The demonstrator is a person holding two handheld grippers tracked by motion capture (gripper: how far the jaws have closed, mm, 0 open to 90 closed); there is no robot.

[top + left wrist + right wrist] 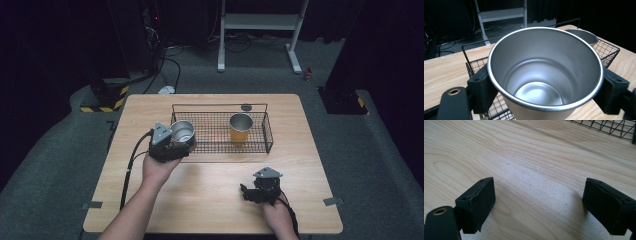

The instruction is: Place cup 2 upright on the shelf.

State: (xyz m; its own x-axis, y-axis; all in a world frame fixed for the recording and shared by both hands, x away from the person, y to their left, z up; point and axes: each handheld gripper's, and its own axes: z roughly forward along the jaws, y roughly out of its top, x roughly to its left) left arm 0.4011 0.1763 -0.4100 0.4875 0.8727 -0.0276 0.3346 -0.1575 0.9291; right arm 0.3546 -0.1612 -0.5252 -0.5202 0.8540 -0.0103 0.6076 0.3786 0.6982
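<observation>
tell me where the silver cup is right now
In the high view, the silver cup sits clamped in the left claw, at the wire basket's left end, left of the orange cup.

A black wire basket (225,152) sits on the wooden surface (210,185), just beyond the left claw (181,139) and well ahead of the right claw (245,192). Inside it, off to the left claw's right, an orange cup (240,130) stands upright. Far beyond both, on the grey floor (350,150), stand a white frame (260,22) and a yellow-black striped block (107,98).
</observation>
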